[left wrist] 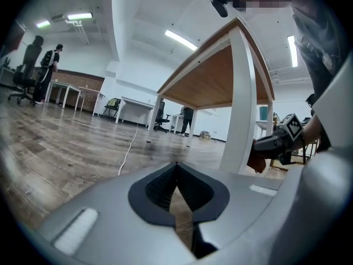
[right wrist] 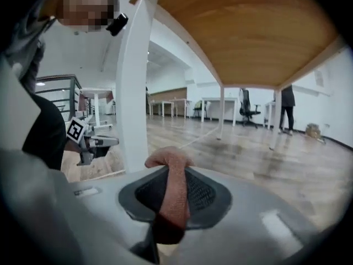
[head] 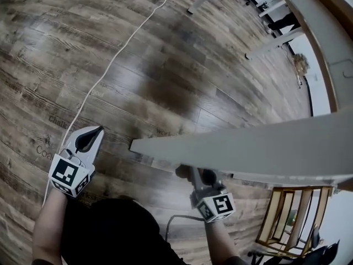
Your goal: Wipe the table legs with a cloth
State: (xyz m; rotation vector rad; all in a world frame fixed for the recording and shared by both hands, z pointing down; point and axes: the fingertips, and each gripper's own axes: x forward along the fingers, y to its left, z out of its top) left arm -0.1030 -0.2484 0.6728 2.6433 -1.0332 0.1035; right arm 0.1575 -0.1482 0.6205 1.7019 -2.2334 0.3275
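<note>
A white table (head: 259, 145) with a wooden underside stands in front of me; its near corner leg (left wrist: 242, 98) is white and upright. My right gripper (head: 190, 174) sits under the table's front edge, shut on a reddish-orange cloth (right wrist: 172, 186) that bulges out past the fingertips. In the right gripper view the leg (right wrist: 132, 87) rises just left of the cloth, close but I cannot tell if they touch. My left gripper (head: 95, 134) hangs over the floor to the left of the table, shut and holding nothing. In the left gripper view the right gripper (left wrist: 276, 145) holds the cloth (left wrist: 256, 162) beside the leg.
A white cable (head: 110, 65) runs across the wooden floor. More white desk legs (head: 270, 43) stand at the far right. A wooden frame (head: 292, 214) sits by the table at lower right. Desks, office chairs and people (left wrist: 47, 65) are far off.
</note>
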